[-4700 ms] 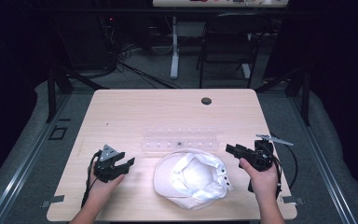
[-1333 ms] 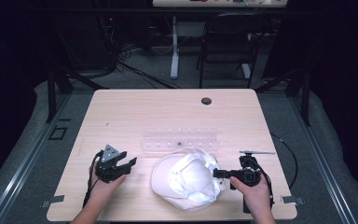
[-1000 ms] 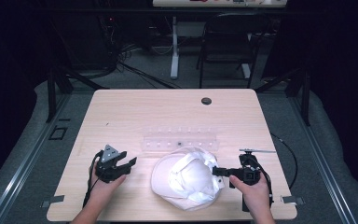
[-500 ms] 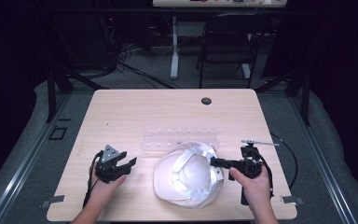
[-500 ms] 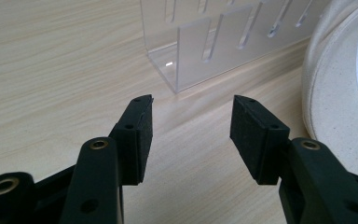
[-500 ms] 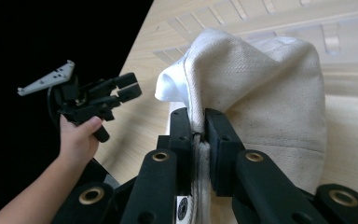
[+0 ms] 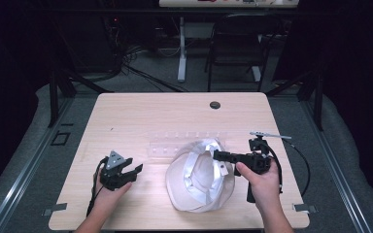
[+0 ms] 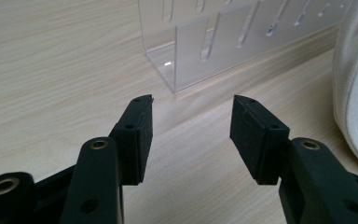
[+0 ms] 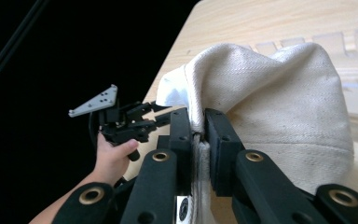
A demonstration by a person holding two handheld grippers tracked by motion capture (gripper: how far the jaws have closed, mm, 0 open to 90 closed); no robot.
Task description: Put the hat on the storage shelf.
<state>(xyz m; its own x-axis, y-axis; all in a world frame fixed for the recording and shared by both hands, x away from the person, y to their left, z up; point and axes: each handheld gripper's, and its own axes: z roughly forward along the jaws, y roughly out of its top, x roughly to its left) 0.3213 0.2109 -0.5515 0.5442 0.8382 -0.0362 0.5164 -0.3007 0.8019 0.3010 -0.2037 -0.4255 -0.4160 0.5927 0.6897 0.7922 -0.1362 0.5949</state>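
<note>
You had the right gripper (image 9: pixel 196 128) clamped on the seamed rim of the white cap (image 7: pixel 201 177), which sat near the front edge of the table (image 7: pixel 141 114), just in front of the clear slotted rack (image 8: pixel 223 42). Your left gripper (image 8: pixel 191 135) rested toward the front left corner, jaws spread and empty. To do this well, I'd judge you needed that pinch firm on the seam and a slow lift, clear of the rack.

Dark room, chair (image 7: pixel 233 46) beyond table (image 7: pixel 141 116)
</note>
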